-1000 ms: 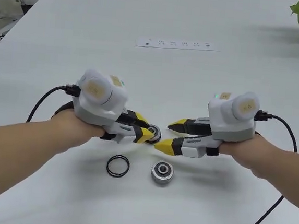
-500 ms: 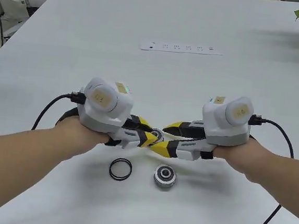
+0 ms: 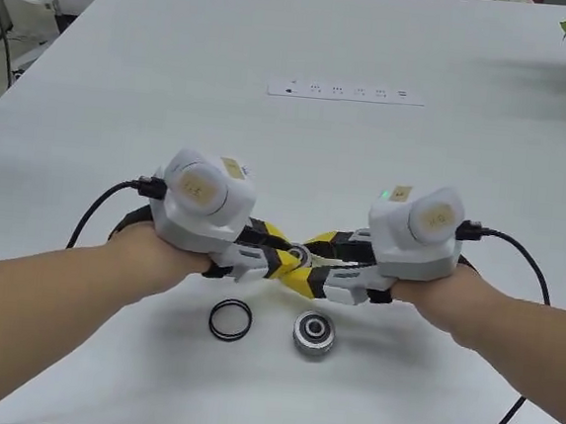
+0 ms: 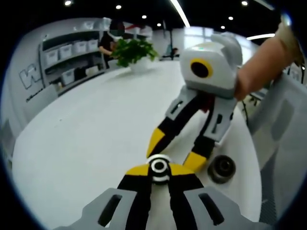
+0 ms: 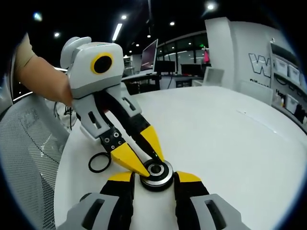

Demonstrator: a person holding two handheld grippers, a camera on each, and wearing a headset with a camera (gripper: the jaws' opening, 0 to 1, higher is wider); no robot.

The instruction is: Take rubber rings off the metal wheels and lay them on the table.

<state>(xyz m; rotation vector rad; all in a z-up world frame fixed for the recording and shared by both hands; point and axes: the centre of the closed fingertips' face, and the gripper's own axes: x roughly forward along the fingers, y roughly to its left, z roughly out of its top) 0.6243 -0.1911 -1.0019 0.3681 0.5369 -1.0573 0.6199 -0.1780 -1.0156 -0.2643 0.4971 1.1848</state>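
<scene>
Left fingers (image 4: 137, 171): clamping a wheel (image 4: 159, 166) above the table (image 3: 175, 84), presenting its rim to the other gripper;
Right fingers (image 5: 189, 178): sitting narrowly parted, straddling that wheel, probably lining up to catch its rubber ring;
Loose ring (image 3: 230, 320): lying flat on the table, just beside a second wheel (image 3: 313, 333); apparently one ring is already off

Table (image 3: 279, 33) white. Left gripper (image 3: 289, 260), right gripper (image 3: 310, 265): grey-white bodies, black jaws tipped yellow. Loose ring (image 3: 230, 320) black. Held wheel (image 5: 156, 175), near wheel (image 3: 313, 333): silver, dark-centred.
</scene>
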